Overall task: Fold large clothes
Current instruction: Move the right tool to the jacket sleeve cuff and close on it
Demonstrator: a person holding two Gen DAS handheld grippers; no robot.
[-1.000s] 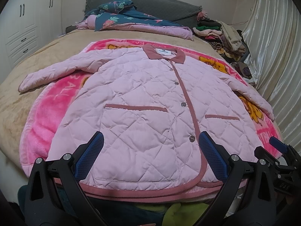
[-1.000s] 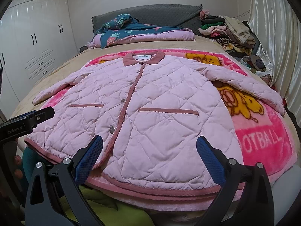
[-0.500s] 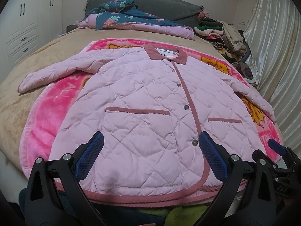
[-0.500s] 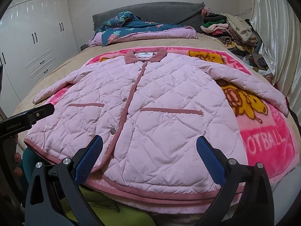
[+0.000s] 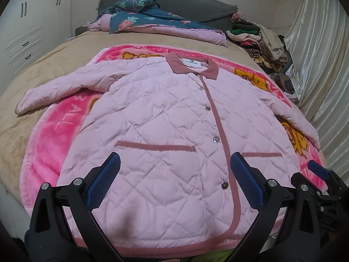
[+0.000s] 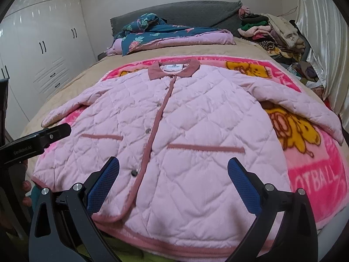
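Both hand-held grippers (image 5: 174, 180) (image 6: 173, 180) spread apart | jacket (image 5: 165, 144) flat | fingertips (image 6: 26, 193) only in right view

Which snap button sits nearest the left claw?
The lowest snap button on the pink jacket, just inside the right pad; the other three run up toward the collar.

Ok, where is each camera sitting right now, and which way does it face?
Left wrist: at the bed's foot, facing the headboard over the pink quilted jacket; open left gripper shows, right gripper at the edge.
Right wrist: beside it, facing likewise; open right gripper shows, left gripper's black body at the left.
Shared: jacket, pink cartoon blanket.
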